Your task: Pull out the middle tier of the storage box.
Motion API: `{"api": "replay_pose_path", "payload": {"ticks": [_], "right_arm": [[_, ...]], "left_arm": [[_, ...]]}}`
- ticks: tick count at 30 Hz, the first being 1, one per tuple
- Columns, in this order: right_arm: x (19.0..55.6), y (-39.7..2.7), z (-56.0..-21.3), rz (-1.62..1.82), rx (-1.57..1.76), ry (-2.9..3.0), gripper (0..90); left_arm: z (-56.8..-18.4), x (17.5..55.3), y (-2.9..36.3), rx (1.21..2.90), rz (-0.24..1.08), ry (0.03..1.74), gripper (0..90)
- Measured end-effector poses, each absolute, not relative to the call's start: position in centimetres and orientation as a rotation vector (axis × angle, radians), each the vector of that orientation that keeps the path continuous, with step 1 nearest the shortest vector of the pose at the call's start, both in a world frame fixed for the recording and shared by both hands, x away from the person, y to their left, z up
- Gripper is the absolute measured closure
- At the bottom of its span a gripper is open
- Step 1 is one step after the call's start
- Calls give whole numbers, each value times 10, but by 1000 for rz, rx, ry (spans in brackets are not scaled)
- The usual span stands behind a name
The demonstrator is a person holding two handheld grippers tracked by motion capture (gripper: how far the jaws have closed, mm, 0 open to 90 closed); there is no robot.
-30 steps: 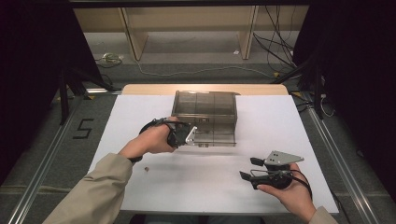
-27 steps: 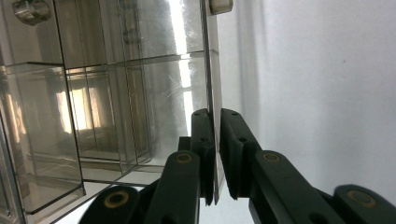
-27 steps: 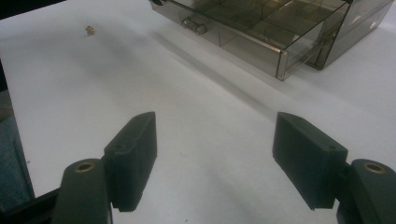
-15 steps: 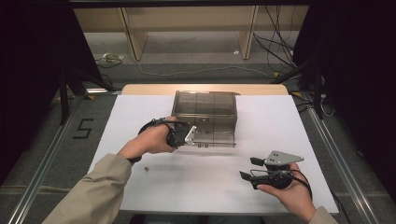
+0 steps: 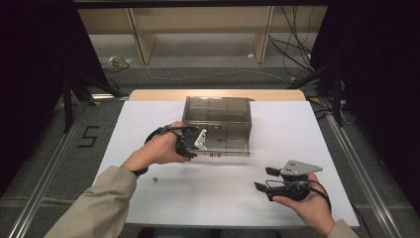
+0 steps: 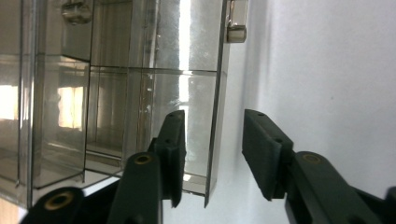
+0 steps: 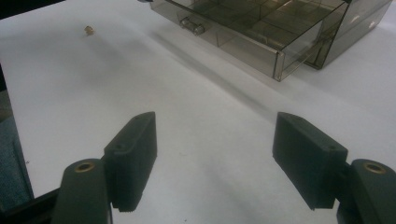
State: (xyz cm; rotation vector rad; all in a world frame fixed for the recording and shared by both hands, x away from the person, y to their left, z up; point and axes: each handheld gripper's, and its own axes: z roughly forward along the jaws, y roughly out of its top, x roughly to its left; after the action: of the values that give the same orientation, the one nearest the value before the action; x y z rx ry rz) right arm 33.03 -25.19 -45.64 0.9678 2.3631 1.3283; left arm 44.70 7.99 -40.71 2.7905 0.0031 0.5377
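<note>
A smoky clear plastic box (image 5: 218, 113) stands at the table's middle back, its drawer (image 5: 225, 145) pulled out toward me. My left gripper (image 5: 194, 147) is at the drawer's left front corner. In the left gripper view its jaws (image 6: 217, 156) have just been opening and now straddle the drawer's front wall (image 6: 214, 116) with a gap on both sides. The drawer's knob (image 6: 236, 32) sits farther along that wall. My right gripper (image 5: 262, 179) rests low over the table at the front right, open (image 7: 215, 158) with nothing between its pads.
A tiny brass-coloured piece (image 5: 155, 179) lies on the white tabletop (image 5: 297, 129) near my left forearm, also in the right gripper view (image 7: 88, 29). The drawer's divided compartments (image 7: 261, 23) look empty. Dark floor and cables lie beyond the table.
</note>
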Motion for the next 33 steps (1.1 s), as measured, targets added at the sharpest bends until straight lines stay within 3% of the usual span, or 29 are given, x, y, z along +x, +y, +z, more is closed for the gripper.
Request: {"api": "replay_pose_path", "payload": {"ticks": [18,33], "right_arm": [[330,-251,-457,1322,973,2369,316],[331,-251,-458,1313,975,2369,312]], "left_arm": [[-407,417,124,2592,526,286,312],[-434,387,171,2466,474,548,221]]}}
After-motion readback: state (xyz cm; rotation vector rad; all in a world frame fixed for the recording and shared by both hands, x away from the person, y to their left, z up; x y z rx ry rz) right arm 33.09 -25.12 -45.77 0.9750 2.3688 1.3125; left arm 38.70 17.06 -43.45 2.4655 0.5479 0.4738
